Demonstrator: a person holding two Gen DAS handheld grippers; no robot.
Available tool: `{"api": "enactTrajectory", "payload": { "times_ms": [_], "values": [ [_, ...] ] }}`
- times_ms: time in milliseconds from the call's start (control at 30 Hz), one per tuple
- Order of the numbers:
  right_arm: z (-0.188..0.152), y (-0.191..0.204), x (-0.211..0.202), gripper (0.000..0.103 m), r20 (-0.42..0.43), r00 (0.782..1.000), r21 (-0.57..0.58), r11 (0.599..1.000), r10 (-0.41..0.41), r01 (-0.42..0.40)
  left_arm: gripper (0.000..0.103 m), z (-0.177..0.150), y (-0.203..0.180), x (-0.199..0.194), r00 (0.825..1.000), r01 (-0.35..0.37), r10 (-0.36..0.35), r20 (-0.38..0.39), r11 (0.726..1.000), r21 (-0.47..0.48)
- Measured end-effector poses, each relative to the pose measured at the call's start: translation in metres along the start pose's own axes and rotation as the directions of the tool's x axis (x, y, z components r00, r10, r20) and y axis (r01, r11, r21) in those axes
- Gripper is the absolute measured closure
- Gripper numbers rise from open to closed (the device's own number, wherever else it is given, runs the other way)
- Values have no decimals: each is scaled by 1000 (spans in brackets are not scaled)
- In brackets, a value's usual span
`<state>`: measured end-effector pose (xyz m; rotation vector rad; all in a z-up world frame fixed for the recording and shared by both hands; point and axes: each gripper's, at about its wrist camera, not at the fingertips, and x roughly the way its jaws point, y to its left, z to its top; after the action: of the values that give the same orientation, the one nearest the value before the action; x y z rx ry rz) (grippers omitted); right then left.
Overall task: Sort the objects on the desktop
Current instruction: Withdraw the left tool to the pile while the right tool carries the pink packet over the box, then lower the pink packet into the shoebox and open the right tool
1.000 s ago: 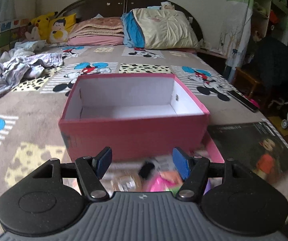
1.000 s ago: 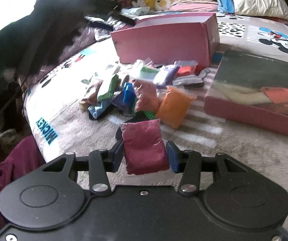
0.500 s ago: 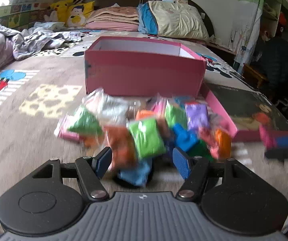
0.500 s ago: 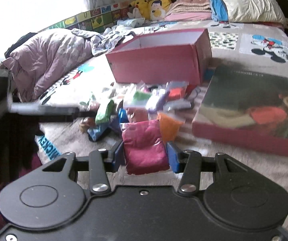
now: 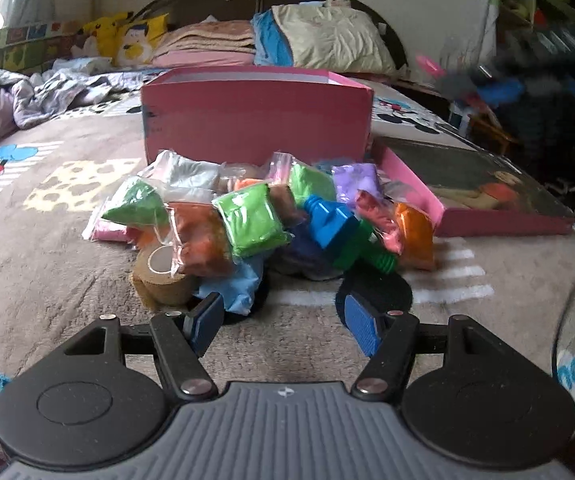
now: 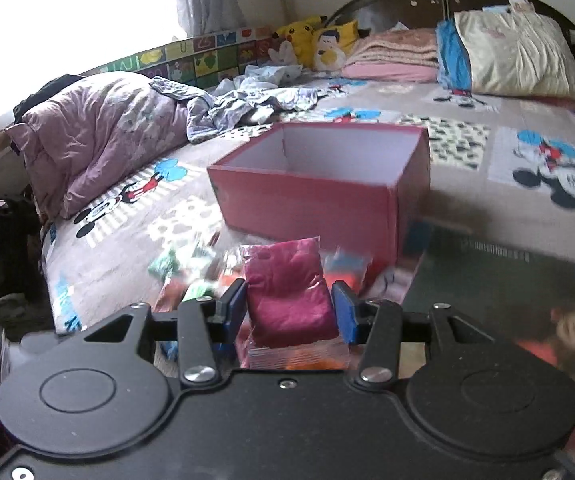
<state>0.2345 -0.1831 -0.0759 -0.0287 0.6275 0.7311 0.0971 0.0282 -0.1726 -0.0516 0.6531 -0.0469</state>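
Right wrist view: right tongs (image 6: 289, 304) clamp a magenta bag (image 6: 289, 300) above the pile, open pink box (image 6: 327, 184) beyond on the Mickey-print bed (image 6: 527, 184). Left tongs (image 5: 283, 322) wide, empty, before the bag pile (image 5: 263, 216). Writing unreadable.

The left gripper (image 5: 283, 322) sits low and level, its two blue-padded fingers (image 5: 206, 320) spread wide apart with nothing between them. The right gripper (image 6: 289, 308) is raised and tipped slightly downward, its blue pads (image 6: 343, 312) pressed inward against both sides of a magenta packet (image 6: 287, 292), which stands upright between them.
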Motion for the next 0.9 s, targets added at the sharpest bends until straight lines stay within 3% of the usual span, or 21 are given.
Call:
{"api": "enactTrajectory", "payload": {
  "times_ms": [467,900],
  "values": [
    [69,-7,53,57,19,1000,-93,996,-11,12,37,-10,-1,8,999,31,-32,31,999,16],
    [109,-18,116,57,-52,997,-135,989,-63,55,37,2,17,-2,995,-21,24,94,999,-31]
  ]
}}
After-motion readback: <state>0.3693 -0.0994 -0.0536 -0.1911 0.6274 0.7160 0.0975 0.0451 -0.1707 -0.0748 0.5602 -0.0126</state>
